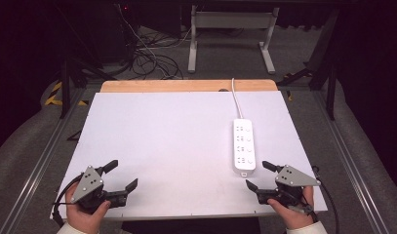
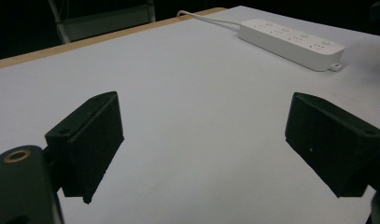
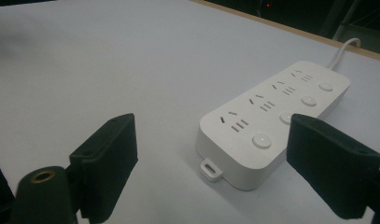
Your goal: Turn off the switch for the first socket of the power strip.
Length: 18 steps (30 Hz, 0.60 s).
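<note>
two claws rest at the near edge of the white worktop [image 1: 152,136]. left claw [image 1: 121,176]: jaws spread wide, holding nothing. white power strip [image 1: 244,146]: flat on the worktop's right half, cord running to the far edge. right claw [image 1: 257,175]: jaws wide, empty, just beside the strip's near end.

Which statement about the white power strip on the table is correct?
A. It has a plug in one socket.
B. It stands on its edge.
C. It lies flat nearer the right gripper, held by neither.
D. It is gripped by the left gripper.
C: the power strip lies flat on the table, just ahead of the open right gripper and well away from the open left gripper, all sockets empty.
</note>
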### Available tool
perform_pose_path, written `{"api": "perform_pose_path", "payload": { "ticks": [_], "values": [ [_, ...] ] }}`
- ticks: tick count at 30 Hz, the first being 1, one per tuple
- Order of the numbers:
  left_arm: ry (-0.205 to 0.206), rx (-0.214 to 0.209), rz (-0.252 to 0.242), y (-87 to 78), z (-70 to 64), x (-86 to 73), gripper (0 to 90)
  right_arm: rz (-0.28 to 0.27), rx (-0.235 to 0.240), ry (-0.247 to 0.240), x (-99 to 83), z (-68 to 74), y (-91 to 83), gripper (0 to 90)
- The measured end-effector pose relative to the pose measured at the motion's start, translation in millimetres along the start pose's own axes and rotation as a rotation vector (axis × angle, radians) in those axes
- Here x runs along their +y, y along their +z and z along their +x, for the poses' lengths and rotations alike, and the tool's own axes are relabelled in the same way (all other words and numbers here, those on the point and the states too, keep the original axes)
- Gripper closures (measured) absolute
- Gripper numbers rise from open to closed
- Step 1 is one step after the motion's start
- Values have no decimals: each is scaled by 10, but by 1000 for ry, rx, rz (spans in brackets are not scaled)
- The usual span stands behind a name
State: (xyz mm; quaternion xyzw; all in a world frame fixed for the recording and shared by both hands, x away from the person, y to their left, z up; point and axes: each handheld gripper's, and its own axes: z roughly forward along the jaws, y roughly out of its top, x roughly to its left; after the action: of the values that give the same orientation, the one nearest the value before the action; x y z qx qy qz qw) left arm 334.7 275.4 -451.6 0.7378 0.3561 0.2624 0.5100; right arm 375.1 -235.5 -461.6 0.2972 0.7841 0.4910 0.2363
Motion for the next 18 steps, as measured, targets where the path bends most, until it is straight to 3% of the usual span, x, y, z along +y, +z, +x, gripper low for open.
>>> {"api": "perform_pose_path", "payload": {
  "ticks": [12, 18],
  "values": [
    [1, 8, 1, -2, -13, 2, 114, -8, 8, -12, 10, 11, -6, 182],
    [29, 21, -2, -7, -30, 4, 115, -18, 10, -16, 28, 18, -10, 184]
  ]
}}
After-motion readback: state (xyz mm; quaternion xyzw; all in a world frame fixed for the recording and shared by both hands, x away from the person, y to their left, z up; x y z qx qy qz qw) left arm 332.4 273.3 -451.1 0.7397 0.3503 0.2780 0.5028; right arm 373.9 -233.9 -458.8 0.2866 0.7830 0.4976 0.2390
